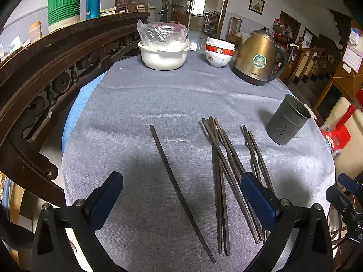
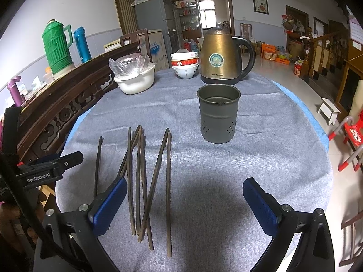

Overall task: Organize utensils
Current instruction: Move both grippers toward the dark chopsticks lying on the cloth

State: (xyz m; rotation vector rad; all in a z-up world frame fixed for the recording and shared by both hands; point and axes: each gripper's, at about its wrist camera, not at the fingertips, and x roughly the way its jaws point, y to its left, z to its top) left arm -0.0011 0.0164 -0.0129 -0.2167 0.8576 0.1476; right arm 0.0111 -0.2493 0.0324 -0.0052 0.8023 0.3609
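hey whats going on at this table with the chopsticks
A person holds two handheld grippers over a table covered in grey cloth. Dark wooden chopsticks lie loose on the cloth, one single dark chopstick apart from the rest. The grey perforated metal holder stands upright and empty. The left gripper and right gripper are both open, holding nothing, so sorting hasn't begun.

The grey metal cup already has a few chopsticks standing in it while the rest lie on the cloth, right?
Not quite. The right wrist view looks into the grey metal cup and it is empty. All the chopsticks lie on the cloth.
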